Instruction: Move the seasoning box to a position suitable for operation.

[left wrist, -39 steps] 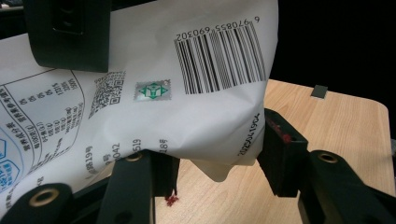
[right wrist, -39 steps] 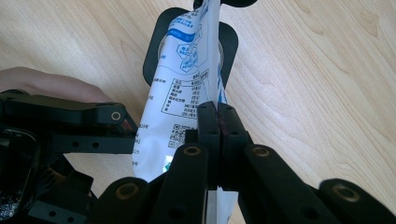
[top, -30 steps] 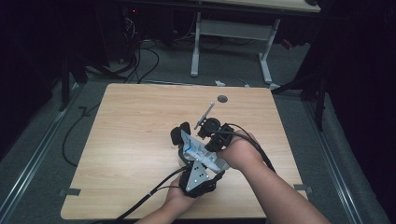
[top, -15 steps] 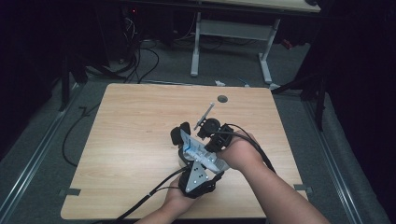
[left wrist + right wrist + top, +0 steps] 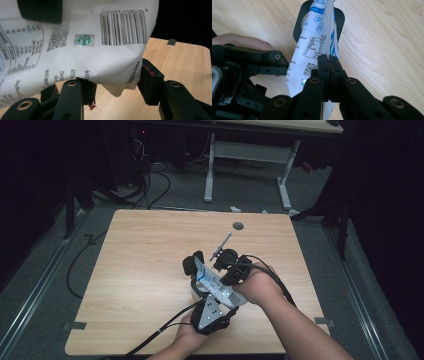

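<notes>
Nothing shifted since earlier frame. My right gripper (image 5: 329,65) pinches white pouch (image 5: 312,50) edge, jaws fully closed; left gripper (image 5: 116,86) half-open around pouch bottom. Risk: thin edge slipping free if I pull.

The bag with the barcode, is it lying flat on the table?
No, the bag is held up above the wooden table, with the left gripper around its lower edge.

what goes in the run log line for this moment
right gripper: shut on white printed plastic pouch | left gripper: jaws around pouch's lower part | pouch held above light wooden table
</notes>
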`<state>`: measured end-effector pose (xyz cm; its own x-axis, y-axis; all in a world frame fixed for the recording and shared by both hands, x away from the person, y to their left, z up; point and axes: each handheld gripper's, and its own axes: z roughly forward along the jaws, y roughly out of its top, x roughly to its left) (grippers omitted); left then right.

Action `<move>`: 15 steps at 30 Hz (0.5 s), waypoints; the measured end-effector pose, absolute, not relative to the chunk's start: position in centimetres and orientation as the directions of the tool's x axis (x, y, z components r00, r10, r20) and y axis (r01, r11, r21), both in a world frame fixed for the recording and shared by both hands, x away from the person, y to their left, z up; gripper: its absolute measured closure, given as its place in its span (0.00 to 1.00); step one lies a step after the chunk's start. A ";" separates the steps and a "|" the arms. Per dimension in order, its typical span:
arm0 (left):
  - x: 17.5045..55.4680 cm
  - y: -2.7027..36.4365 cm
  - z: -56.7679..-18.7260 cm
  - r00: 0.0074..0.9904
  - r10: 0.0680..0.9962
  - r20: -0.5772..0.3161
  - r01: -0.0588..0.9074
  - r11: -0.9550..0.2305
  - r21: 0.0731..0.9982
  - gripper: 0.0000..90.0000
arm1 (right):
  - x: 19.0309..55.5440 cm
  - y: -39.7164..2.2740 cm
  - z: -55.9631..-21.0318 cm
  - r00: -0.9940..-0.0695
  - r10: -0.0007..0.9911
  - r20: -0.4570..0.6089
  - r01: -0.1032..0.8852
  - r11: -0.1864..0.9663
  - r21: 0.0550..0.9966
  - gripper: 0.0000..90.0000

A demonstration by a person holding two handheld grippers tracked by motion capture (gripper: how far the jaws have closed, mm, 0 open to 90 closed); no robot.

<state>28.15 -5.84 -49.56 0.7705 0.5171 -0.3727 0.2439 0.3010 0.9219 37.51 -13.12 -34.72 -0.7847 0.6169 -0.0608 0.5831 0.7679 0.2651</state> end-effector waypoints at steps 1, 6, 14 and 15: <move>28.2 -5.8 -49.6 0.769 0.517 -0.375 0.247 0.301 0.921 0.61 | 37.5 -13.2 -34.7 -0.784 0.618 -0.062 0.585 0.767 0.263 1.00; 28.2 -5.5 -50.0 0.766 0.521 -0.377 0.253 0.294 0.922 0.61 | 37.4 -13.3 -34.8 -0.783 0.619 -0.053 0.586 0.764 0.270 1.00; 28.3 -5.0 -50.6 0.755 0.524 -0.395 0.270 0.301 0.915 0.61 | 37.2 -13.4 -34.9 -0.781 0.623 -0.042 0.591 0.759 0.273 1.00; 28.3 -4.9 -50.6 0.754 0.525 -0.394 0.270 0.299 0.915 0.61 | 37.2 -13.4 -34.9 -0.780 0.624 -0.042 0.592 0.758 0.274 1.00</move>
<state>28.35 -4.92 -50.61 0.7545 0.5252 -0.3936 0.2696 0.2987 0.9155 37.21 -13.41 -34.92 -0.7800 0.6243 -0.0422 0.5920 0.7581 0.2737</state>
